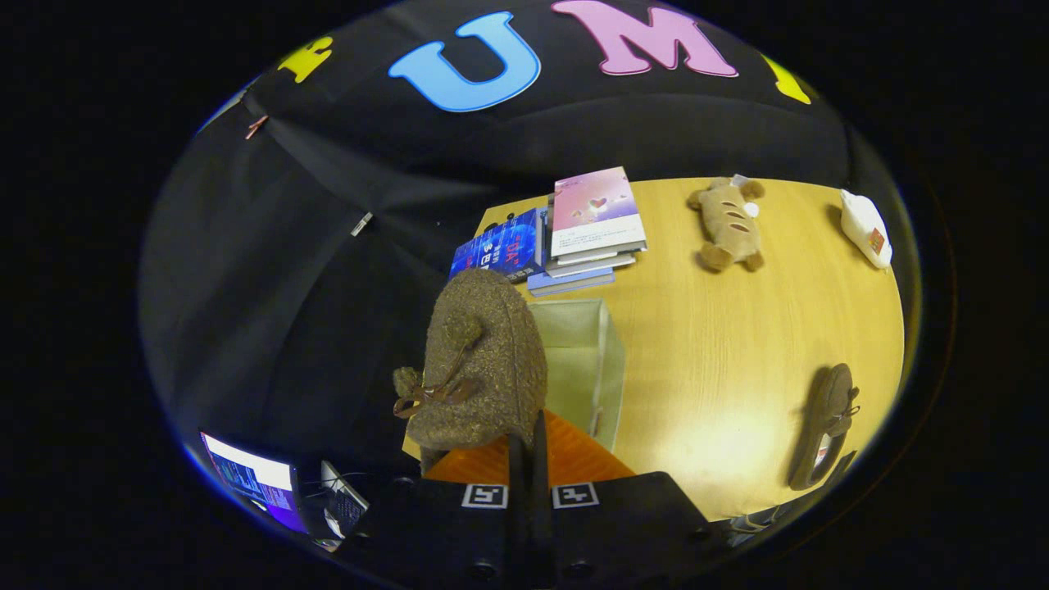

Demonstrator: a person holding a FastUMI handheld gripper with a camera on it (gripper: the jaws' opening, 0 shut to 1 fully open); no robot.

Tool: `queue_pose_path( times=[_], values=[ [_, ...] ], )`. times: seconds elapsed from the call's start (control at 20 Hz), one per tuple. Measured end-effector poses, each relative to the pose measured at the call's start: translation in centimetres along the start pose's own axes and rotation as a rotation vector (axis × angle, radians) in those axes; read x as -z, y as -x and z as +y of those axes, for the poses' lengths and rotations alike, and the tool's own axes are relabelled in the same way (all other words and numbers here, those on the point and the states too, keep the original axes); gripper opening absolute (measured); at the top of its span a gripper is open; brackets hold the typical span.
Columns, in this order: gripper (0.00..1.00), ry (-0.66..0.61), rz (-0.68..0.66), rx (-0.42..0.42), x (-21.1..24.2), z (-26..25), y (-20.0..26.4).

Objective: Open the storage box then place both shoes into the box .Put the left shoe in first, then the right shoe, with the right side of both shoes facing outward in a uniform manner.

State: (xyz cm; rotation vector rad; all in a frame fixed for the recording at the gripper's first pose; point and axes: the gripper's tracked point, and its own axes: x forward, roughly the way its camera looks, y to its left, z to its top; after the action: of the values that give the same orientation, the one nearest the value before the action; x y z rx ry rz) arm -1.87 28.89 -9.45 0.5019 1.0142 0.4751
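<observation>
Wooden table (737,328); gripper (529,459) fingers clamped on brown shoe (483,360) above open storage box (586,360); second shoe (828,426) well apart.

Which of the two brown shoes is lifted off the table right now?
The shoe held in the gripper, hanging above the open box. The other shoe lies flat on the table.

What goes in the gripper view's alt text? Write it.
The gripper, fingers shut on a brown fuzzy shoe, holds it above an open storage box on a wooden table. The second shoe, stacked books and a plush toy lie beyond.
</observation>
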Motion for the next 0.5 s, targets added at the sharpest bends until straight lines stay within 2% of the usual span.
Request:
queue_pose_path(
  times=[0.5],
  values=[
    [0.05, -0.015, 0.096, 0.151, 2.4, 2.6, -8.6]
  ],
)
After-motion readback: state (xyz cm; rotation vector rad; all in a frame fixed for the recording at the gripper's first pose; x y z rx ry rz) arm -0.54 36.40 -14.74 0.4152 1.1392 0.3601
